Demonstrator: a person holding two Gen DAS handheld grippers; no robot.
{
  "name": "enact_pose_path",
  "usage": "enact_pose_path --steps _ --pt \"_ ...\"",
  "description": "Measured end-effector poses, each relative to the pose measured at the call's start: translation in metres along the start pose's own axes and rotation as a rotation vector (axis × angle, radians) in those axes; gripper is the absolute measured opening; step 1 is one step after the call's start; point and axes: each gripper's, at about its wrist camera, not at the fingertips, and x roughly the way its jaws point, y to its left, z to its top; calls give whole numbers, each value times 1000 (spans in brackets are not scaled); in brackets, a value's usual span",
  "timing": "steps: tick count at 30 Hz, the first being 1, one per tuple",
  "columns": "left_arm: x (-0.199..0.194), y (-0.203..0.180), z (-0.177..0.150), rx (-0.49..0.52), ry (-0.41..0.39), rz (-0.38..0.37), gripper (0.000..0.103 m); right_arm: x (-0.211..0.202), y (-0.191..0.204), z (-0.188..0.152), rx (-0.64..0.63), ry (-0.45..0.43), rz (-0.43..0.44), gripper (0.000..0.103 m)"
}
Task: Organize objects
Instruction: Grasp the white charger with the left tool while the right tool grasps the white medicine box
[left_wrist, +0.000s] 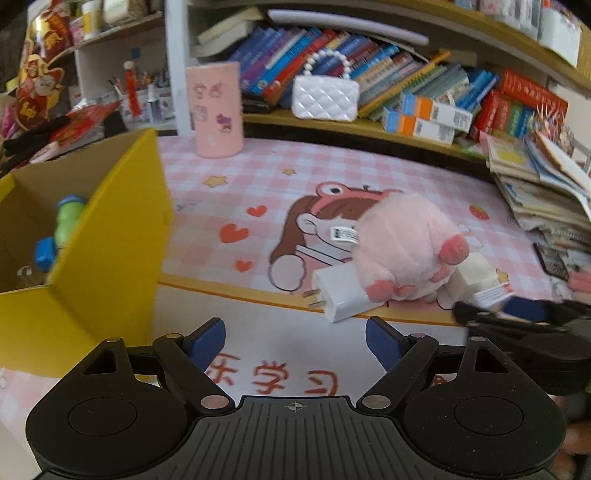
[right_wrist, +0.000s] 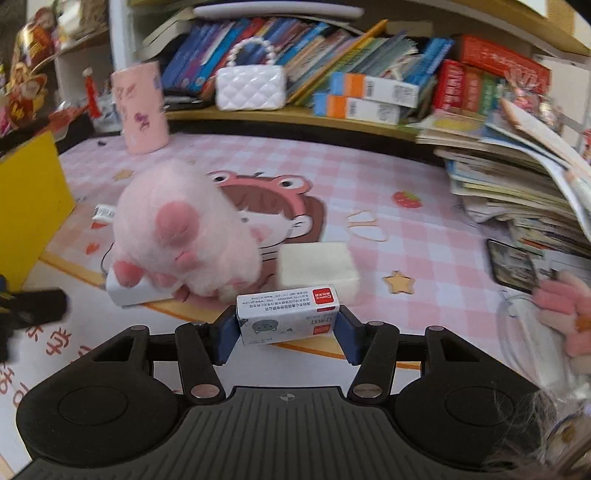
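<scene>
My right gripper (right_wrist: 286, 334) is shut on a small white box with a red label (right_wrist: 288, 314), held just above the desk mat; it also shows in the left wrist view (left_wrist: 493, 295). A pink plush toy (right_wrist: 184, 232) lies on a white charger plug (right_wrist: 129, 291) to the left of the box. A cream tissue pack (right_wrist: 317, 267) lies behind the box. My left gripper (left_wrist: 295, 341) is open and empty, in front of the charger (left_wrist: 340, 291) and plush (left_wrist: 406, 240). A yellow cardboard box (left_wrist: 110, 236) at the left holds a green and blue item (left_wrist: 64, 225).
A pink cylinder holder (left_wrist: 218, 110) stands at the mat's back. A white quilted purse (left_wrist: 325, 98) sits on the bookshelf ledge. A stack of books and papers (right_wrist: 517, 177) leans at the right, with a phone (right_wrist: 513, 266) below it.
</scene>
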Motion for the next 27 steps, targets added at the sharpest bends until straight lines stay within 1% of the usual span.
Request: enact_pose_path --steps 4,7,11,14,16,17,18,22,27 --pt "20 -18 1 27 17 -18 85 -10 -16 -1 67 26 -30 52" --pt "36 -35 3 58 30 -2 85 -17 -26 -4 105 39 -45 52" --pt "50 -45 10 44 35 13 85 -29 -33 -6 127 25 -60 52" --pt "58 -47 15 35 35 19 84 -32 -37 -9 134 36 -75 52" --pt "63 -48 15 42 32 38 81 -34 -39 -11 142 43 -82 52" --pt "66 -48 15 46 38 48 74 -36 -39 -13 143 46 -87 52" --pt "67 -47 14 44 34 50 71 -37 -39 -14 142 47 -88 52" --pt "63 -41 13 48 35 28 70 -43 -35 -18 125 47 -81 52" --pt "39 -20 3 -4 21 -2 70 -46 -24 -22 113 51 -60 52"
